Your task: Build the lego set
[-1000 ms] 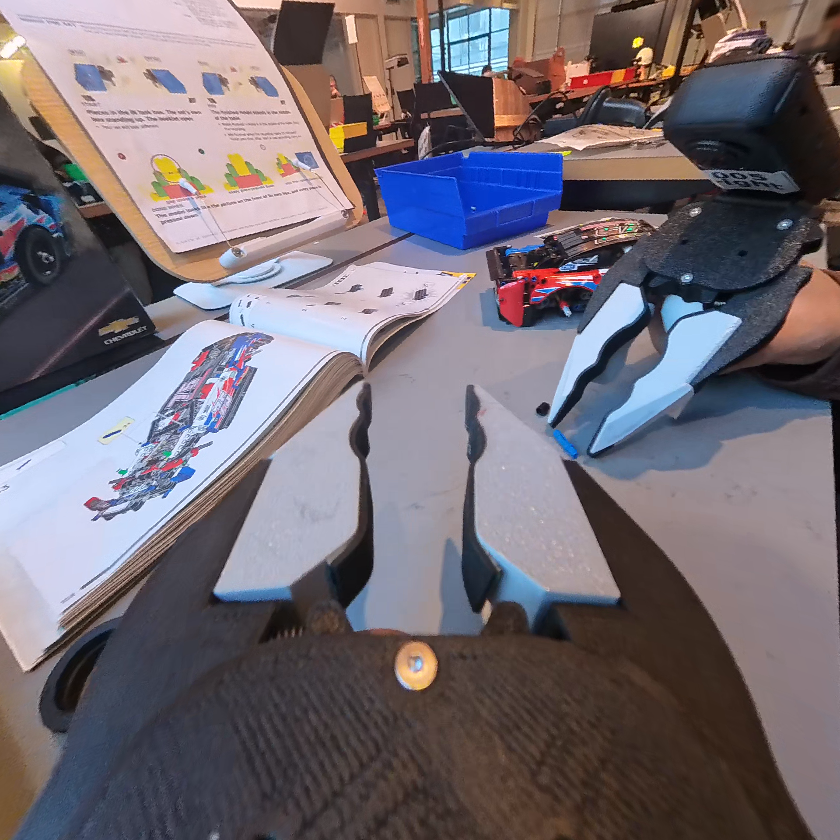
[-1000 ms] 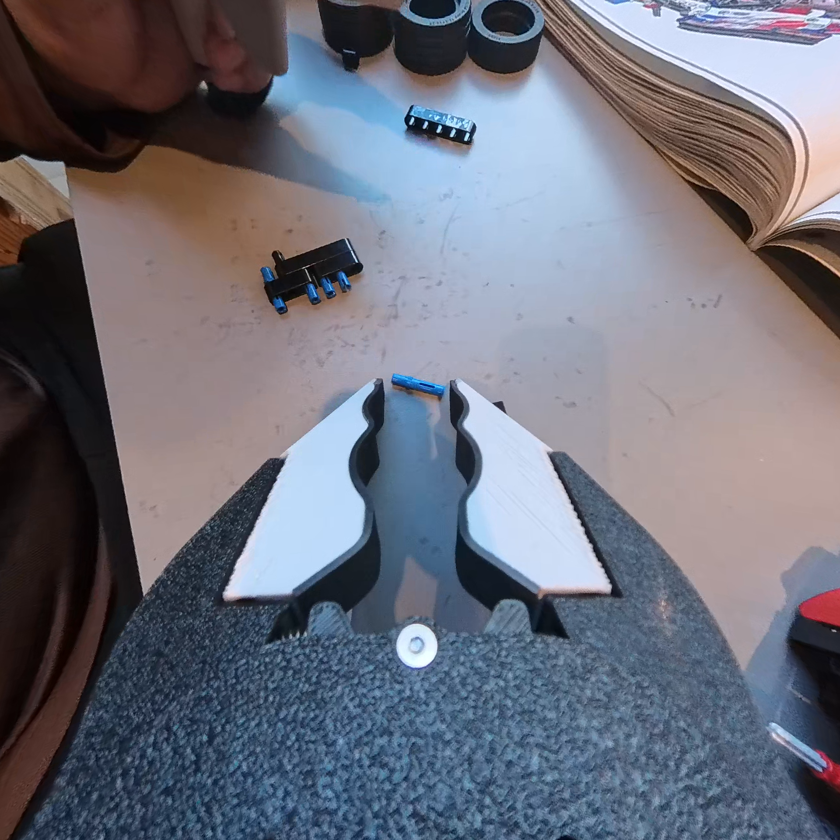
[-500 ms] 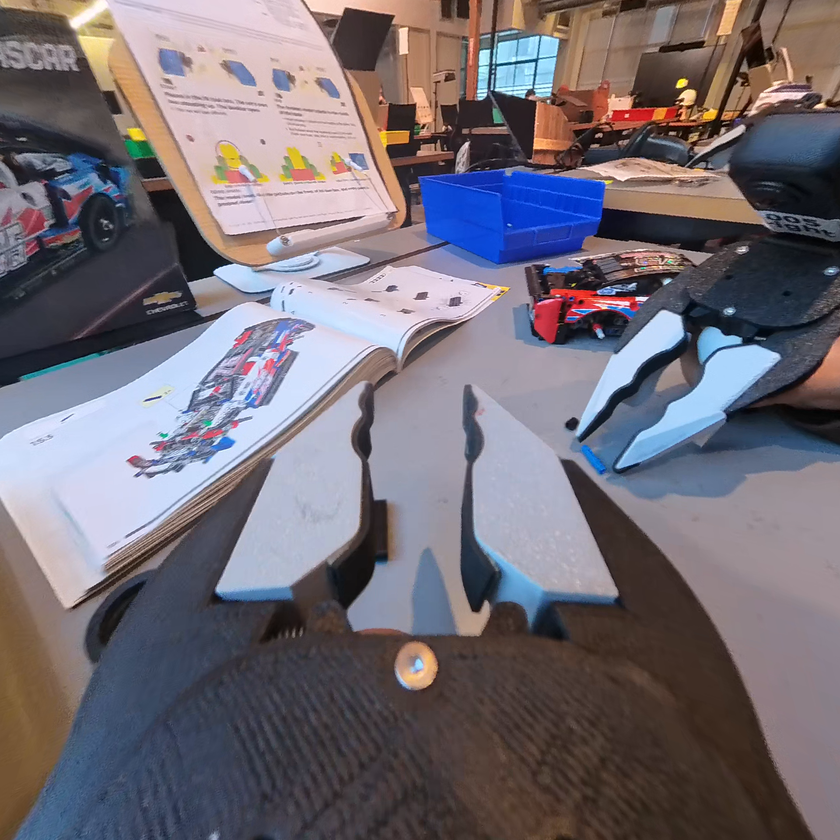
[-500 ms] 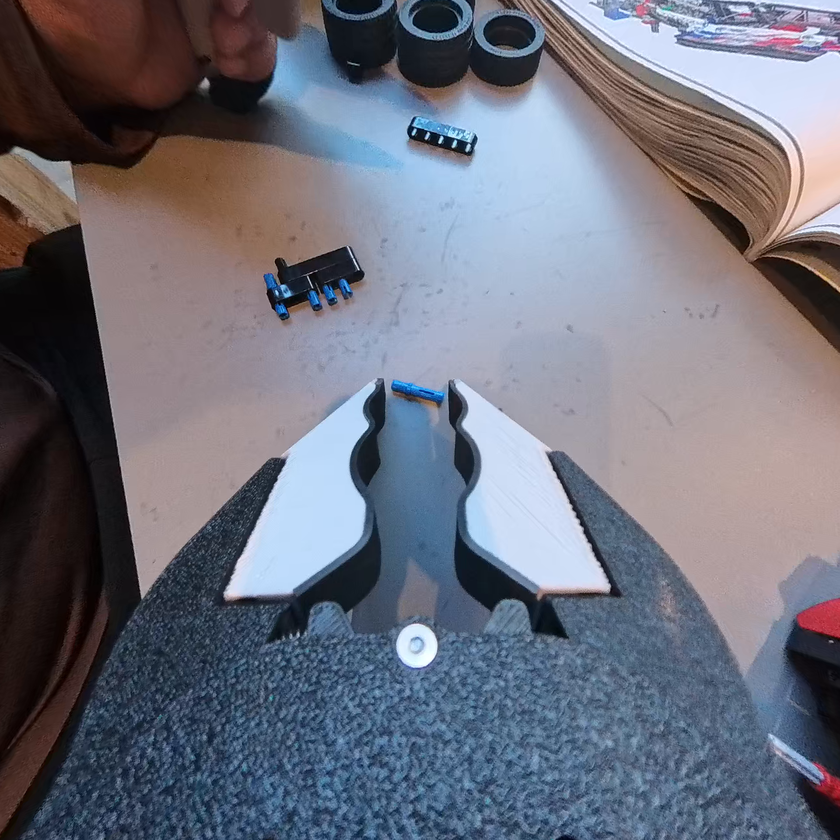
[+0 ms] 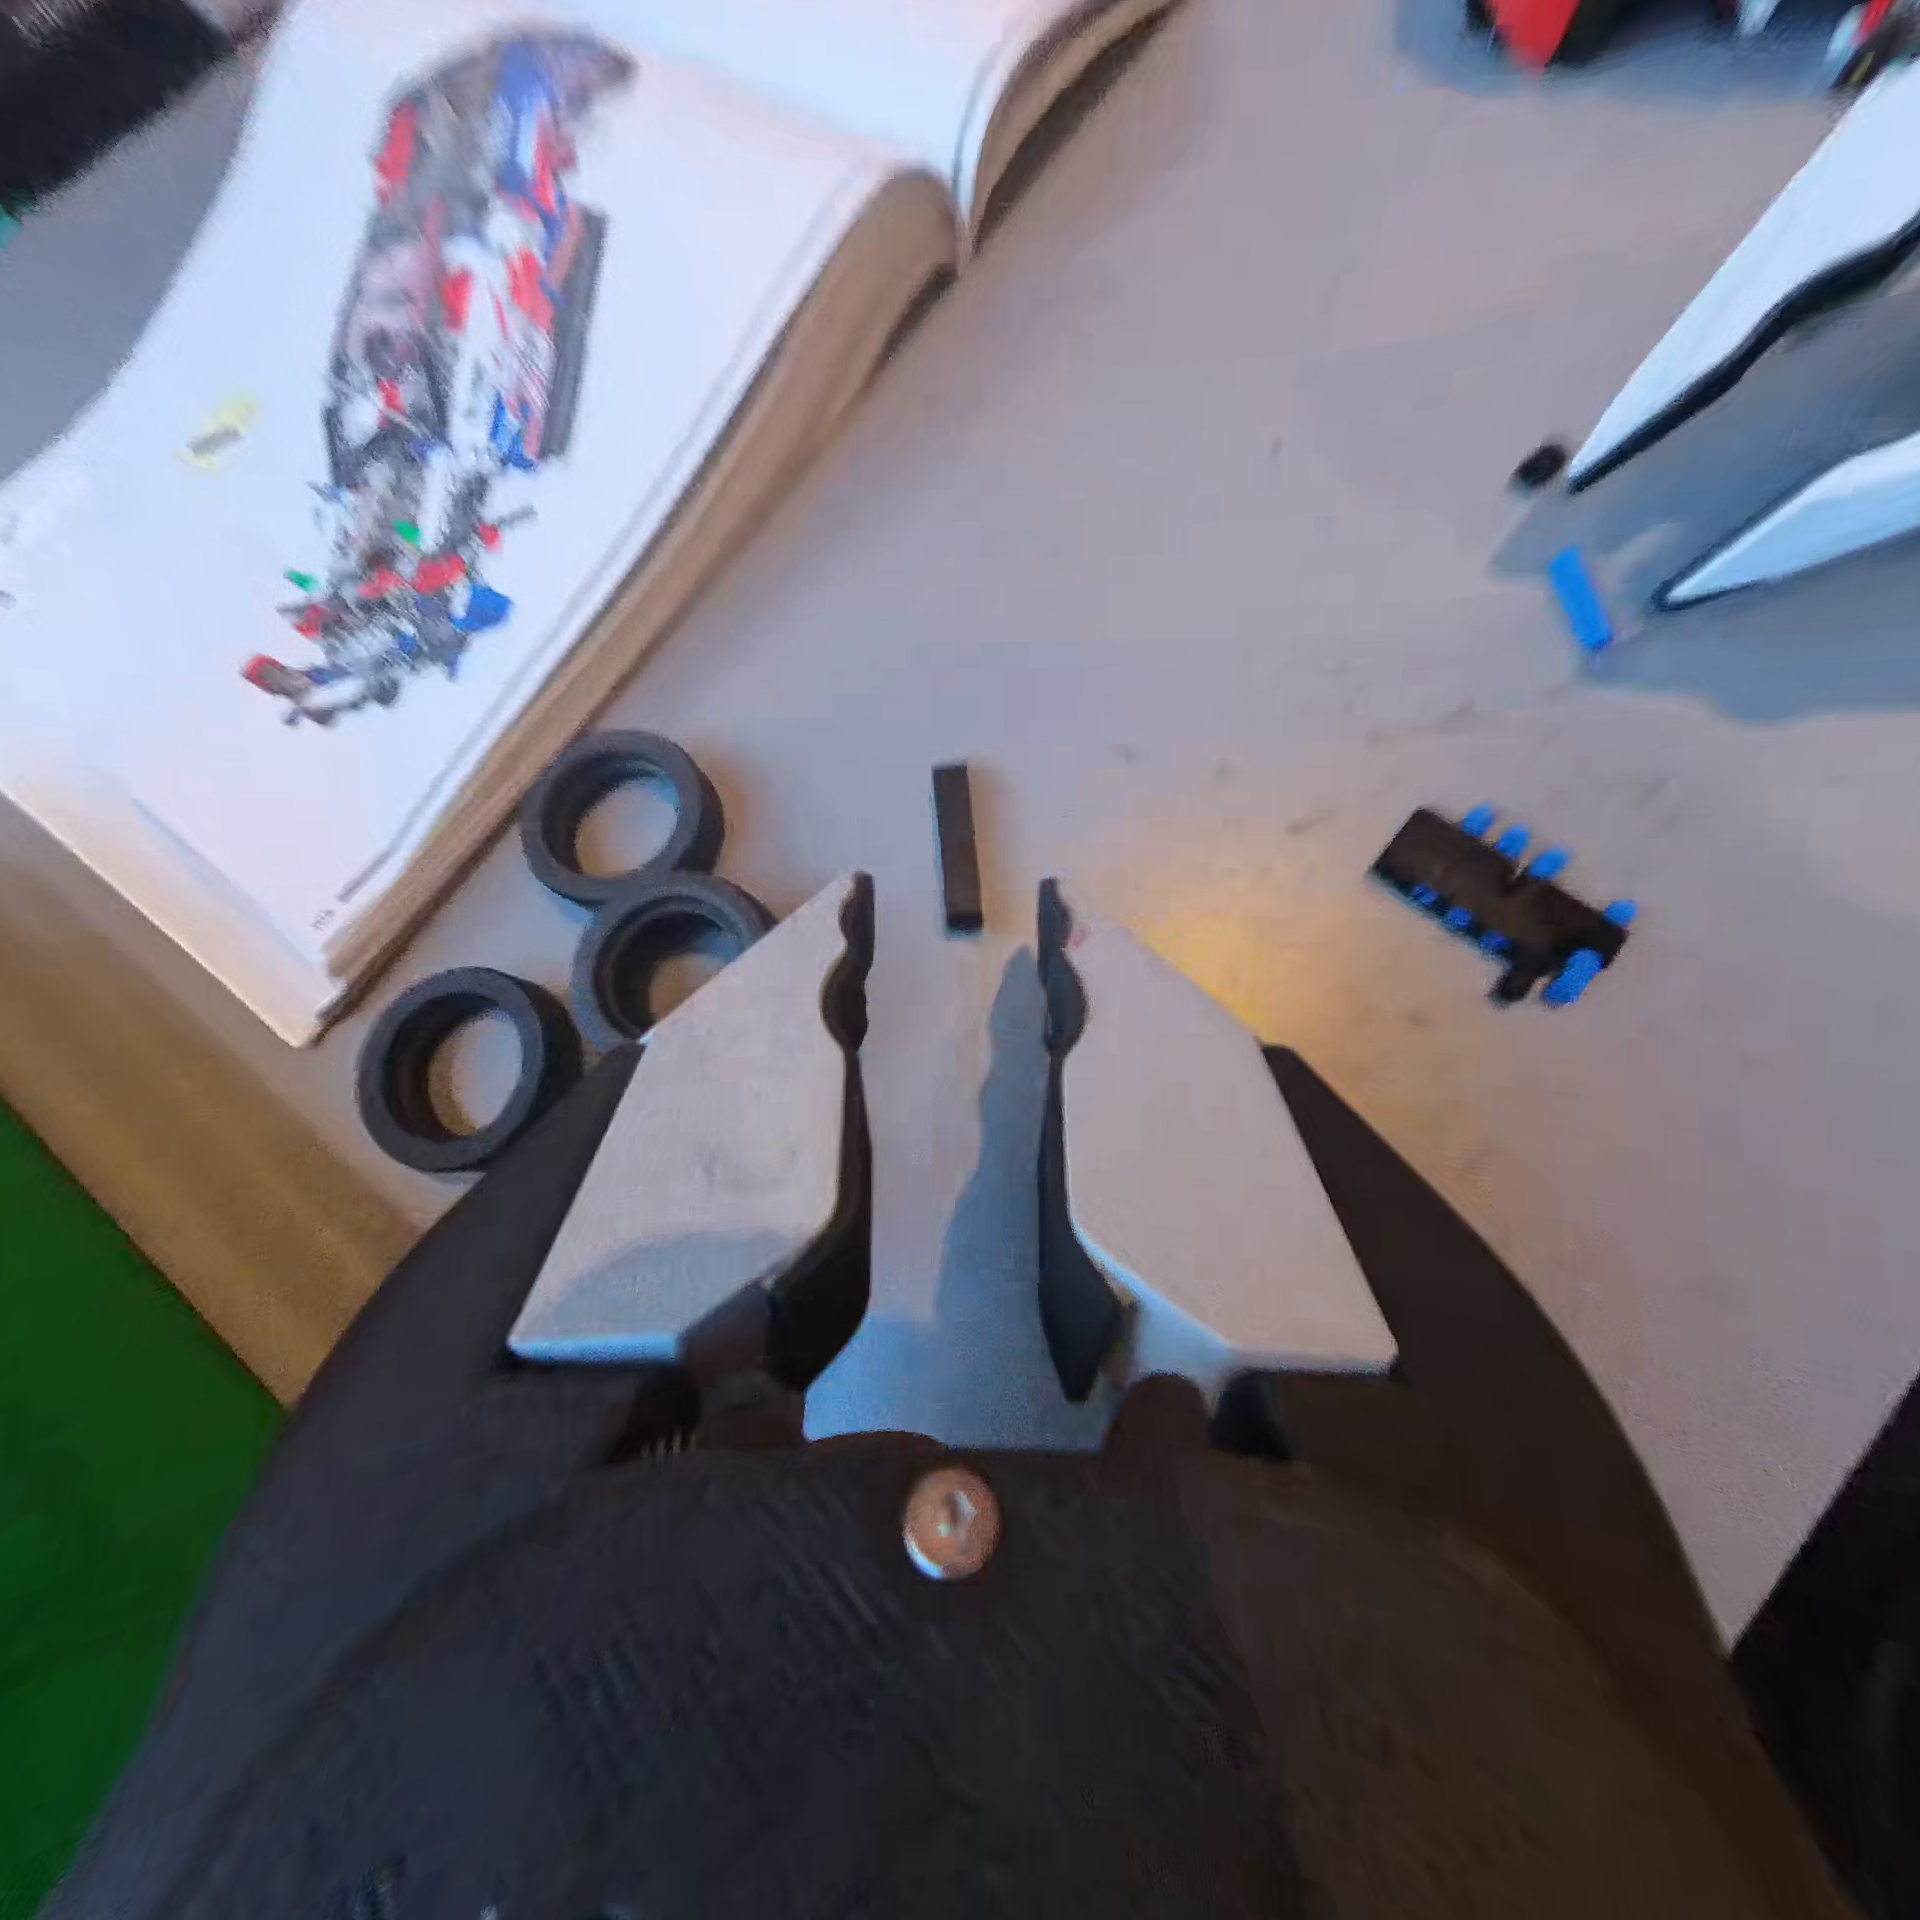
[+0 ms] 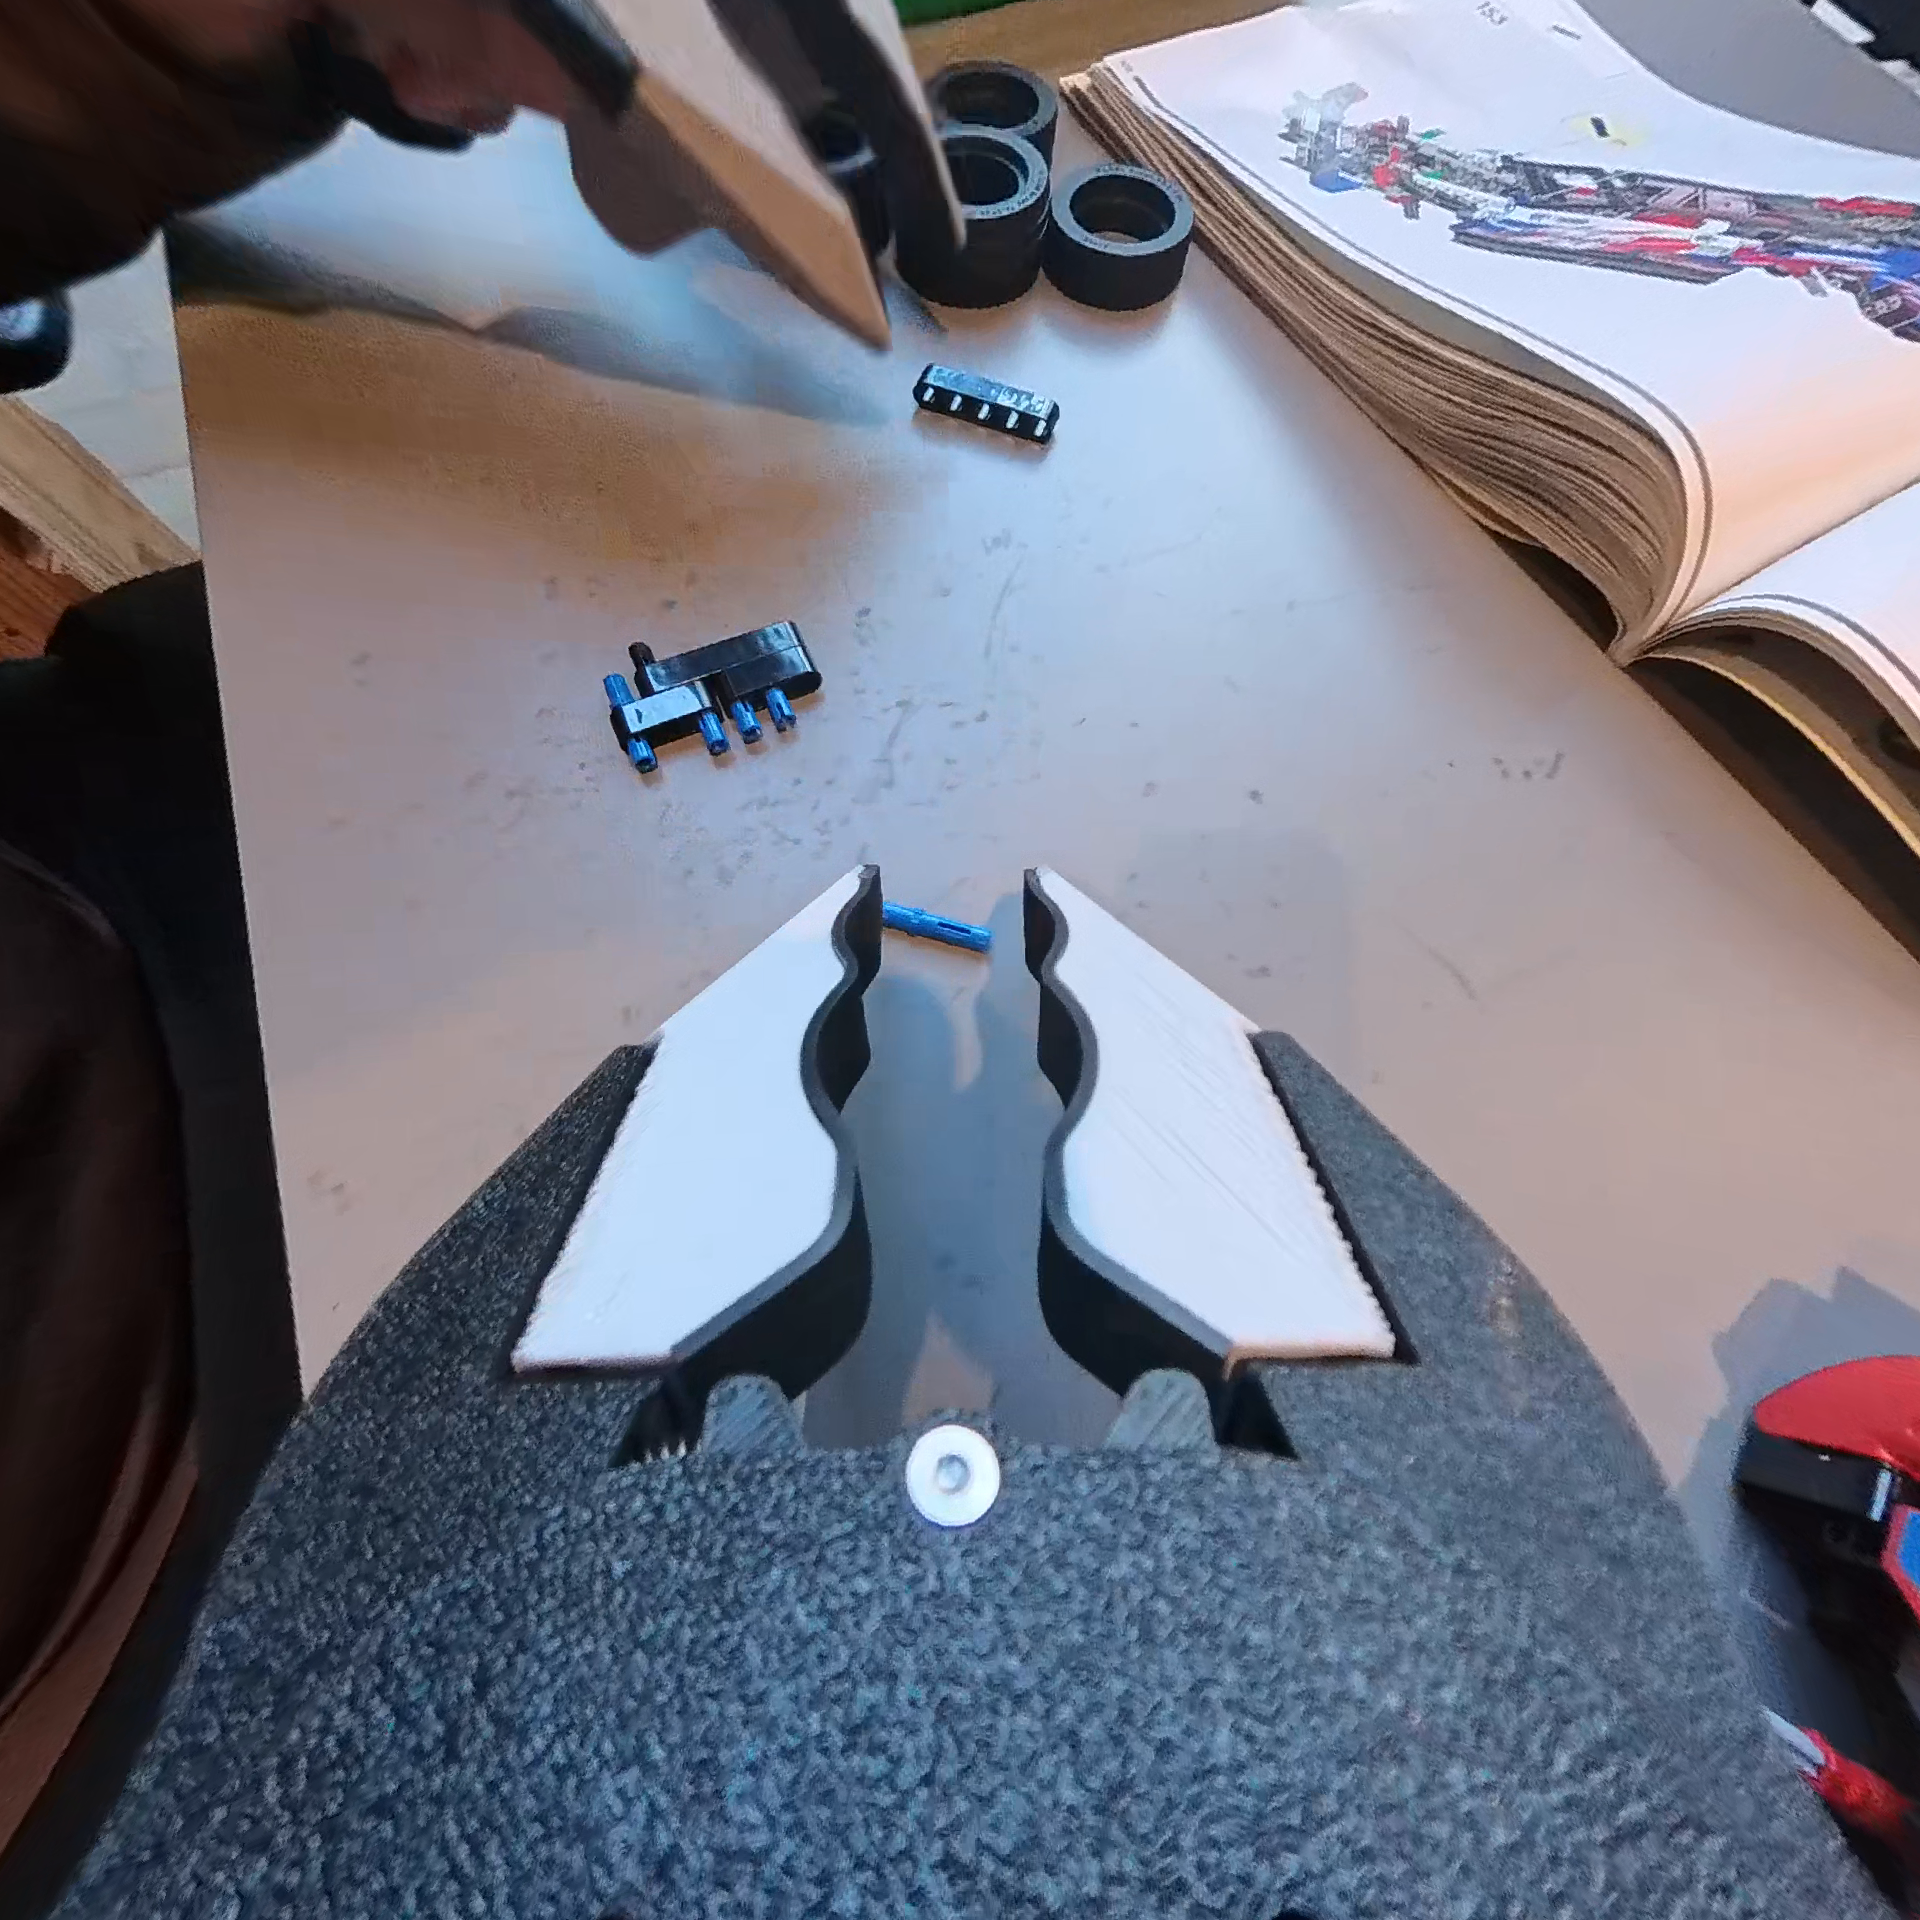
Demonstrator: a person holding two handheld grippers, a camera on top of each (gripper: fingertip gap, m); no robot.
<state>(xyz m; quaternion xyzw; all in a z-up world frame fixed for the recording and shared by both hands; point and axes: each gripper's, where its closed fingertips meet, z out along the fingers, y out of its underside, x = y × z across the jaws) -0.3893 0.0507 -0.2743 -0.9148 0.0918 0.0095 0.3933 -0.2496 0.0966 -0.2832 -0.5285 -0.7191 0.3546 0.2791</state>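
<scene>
My left gripper (image 5: 954,894) is open and empty, tilted down over the table, its tips just short of a short black beam (image 5: 956,847). The beam also shows in the right wrist view (image 6: 985,403), with the left gripper (image 6: 904,296) above it. My right gripper (image 6: 951,883) is open, with a small blue pin (image 6: 935,925) lying on the table between its tips. The pin (image 5: 1579,601) and the right gripper (image 5: 1621,540) also show in the left wrist view. A black assembly with blue pins (image 6: 717,681) lies to the left of the pin.
Three black tyres (image 5: 621,831) sit beside the open instruction book (image 5: 416,364), left of the beam. A small black piece (image 5: 1538,464) lies near the right gripper. The red car model (image 6: 1849,1475) stands at the right. The table edge (image 6: 197,623) runs along the left. Left tips to right tips: about 15 cm.
My left gripper has tipped downward and moved over the black beam and tyres. My right gripper stays over the blue pin, still open.
</scene>
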